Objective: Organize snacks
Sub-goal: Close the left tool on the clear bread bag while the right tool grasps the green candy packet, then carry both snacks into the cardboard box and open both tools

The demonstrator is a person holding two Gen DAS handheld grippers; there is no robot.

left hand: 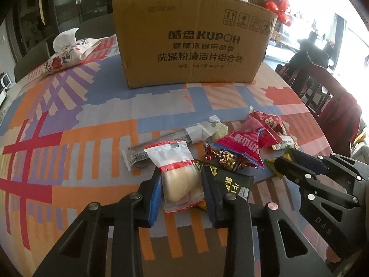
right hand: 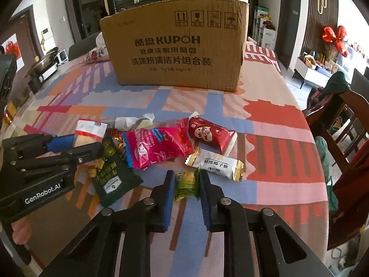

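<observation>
Left wrist view: the left claw [left hand: 180, 184] sits at lower centre of the frame, its blue-padded fingers [left hand: 154, 191] pressed narrow against both sides of a clear packet with red bands [left hand: 177, 175] that holds a pale bun. The packet lies on the patterned counter [left hand: 69, 124]. Just right of it lies a dark green pouch [left hand: 230, 182], partly under the claw's right finger. Above these, mid-frame, the snacks are heaped: a gold-and-red foil candy [left hand: 227, 158], a pink-and-blue wrapper [left hand: 244, 146], a red packet [left hand: 267, 122] and a grey crumpled wrapper [left hand: 200, 131]. At upper centre stands an open cardboard box [left hand: 191, 43], well apart from the heap. A floral tissue pack [left hand: 69, 55] lies at upper left. The right claw [left hand: 280, 165] enters from the right edge, its tips low among the wrappers.

Right wrist view: the right claw [right hand: 186, 183] at lower centre is closed narrow on a small yellow-green packet [right hand: 186, 184], both pads touching its sides. Up and to the right lies a white coconut candy [right hand: 215, 165], beside the red packet [right hand: 211, 135] and the pink-and-blue wrapper [right hand: 159, 146]. The dark green pouch [right hand: 115, 177] lies at lower left. The left claw [right hand: 77, 144] reaches in from the left edge, gripping the clear packet with red bands [right hand: 88, 129]. The cardboard box [right hand: 175, 46] fills the upper centre, and a wooden chair [right hand: 341, 120] stands at the right edge.
</observation>
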